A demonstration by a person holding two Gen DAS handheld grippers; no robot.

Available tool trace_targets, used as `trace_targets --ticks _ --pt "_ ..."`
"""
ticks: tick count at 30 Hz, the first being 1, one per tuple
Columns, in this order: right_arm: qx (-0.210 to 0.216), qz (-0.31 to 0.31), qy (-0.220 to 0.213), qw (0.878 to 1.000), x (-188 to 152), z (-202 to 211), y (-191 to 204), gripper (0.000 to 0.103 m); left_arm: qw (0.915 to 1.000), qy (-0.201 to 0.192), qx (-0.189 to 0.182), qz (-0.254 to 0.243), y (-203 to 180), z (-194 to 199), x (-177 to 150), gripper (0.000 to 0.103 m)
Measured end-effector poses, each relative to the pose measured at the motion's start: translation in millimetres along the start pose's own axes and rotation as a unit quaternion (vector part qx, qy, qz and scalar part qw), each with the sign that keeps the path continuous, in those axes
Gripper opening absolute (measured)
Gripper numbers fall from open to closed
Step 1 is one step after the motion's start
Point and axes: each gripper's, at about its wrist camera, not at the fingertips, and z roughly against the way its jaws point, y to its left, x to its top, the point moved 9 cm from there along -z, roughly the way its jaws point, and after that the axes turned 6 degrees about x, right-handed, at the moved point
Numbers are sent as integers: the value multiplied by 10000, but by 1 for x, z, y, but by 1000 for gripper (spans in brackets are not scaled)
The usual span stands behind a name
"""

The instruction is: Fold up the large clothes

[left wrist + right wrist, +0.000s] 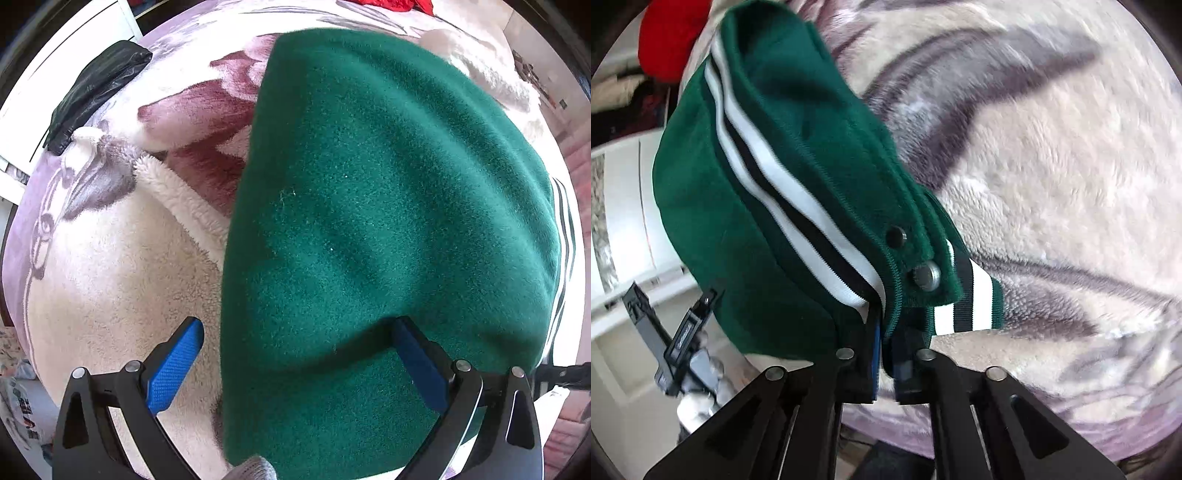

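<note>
A dark green fleece jacket (369,203) with white and black striped ribbing hangs over a flowered plush blanket (110,258). My left gripper (295,332) is open; the green cloth drapes over its right finger (417,362) and its left finger (177,365) is bare. My right gripper (884,343) is shut on the jacket's striped hem corner (882,295), beside two snap buttons (925,277). The jacket (738,206) hangs up and to the left from that grip.
A black garment (96,88) lies at the blanket's far left edge. A red garment (391,4) lies at the far side; it also shows in the right wrist view (668,37). White furniture (624,221) stands left. The left gripper's body (679,343) shows at lower left.
</note>
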Motion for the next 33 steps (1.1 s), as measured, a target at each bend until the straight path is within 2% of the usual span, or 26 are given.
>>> trace_targets --ticks 1,2,3,4,5,7,9,11,12,13,14,15,16,18,20,22,23,24,25,26,28,30,33 --pt "-71 134 13 9999 2 10 4 20 10000 -7 6 -11 0 1 1 103" --pt "-206 286 -188 9992 9 25 8 37 10000 -1 18 -22 0 2 2 103" --pt "-234 404 -380 9982 19 35 19 49 10000 0 8 -16 1 2 3 103" --pt "-52 514 -599 9969 32 50 30 67 10000 -2 -7 -3 0 2 3 103" --pt "171 588 -778 9951 44 61 41 71 10000 16 -20 24 0 2 3 103" --pt "348 789 -986 9914 75 70 59 72 9999 33 -60 82 0 2 3 103" --pt "485 971 -1030 9887 111 58 82 81 9999 38 -75 116 -1 3 3 103" --pt "595 825 -866 9910 145 32 89 82 9999 24 -63 117 -2 4 6 103" --pt "750 686 -563 9932 158 14 88 82 9999 19 -59 120 -1 5 7 103" --pt "1086 533 -383 9919 166 3 90 79 9999 8 -83 134 -1 6 8 103" --pt "1441 516 -442 9872 171 1 93 41 9998 -10 -128 159 -2 7 10 103" --pt "1500 554 -487 9859 172 3 106 14 9997 -25 -178 178 -3 7 10 103" --pt "1513 565 -608 9850 174 9 110 11 9994 -46 -268 202 -3 5 11 103" --pt "1414 595 -1137 9816 185 30 115 9 9980 -66 -574 272 -6 -3 15 103" --pt "1060 512 -1427 9827 203 34 103 9 9957 8 -823 415 -8 -7 18 103" --pt "805 415 -1326 9870 212 13 91 9 9964 36 -735 416 -5 -8 20 103" --pt "683 509 -1024 9911 213 -4 89 14 9964 23 -713 460 -2 -6 21 103" --pt "649 487 -939 9923 215 -7 87 21 9961 7 -725 495 0 -3 22 103" --pt "706 380 -958 9922 214 -1 85 43 9960 -1 -724 519 2 -1 22 103" --pt "749 297 -950 9922 211 5 82 60 9961 -35 -696 538 5 3 23 103" --pt "783 222 -942 9922 198 29 73 69 9965 -117 -598 581 11 11 23 103" --pt "641 372 -830 9938 172 43 60 83 9958 -211 -588 667 15 18 24 103" --pt "773 420 -167 9960 117 32 46 83 9949 -329 -490 822 22 29 24 103"
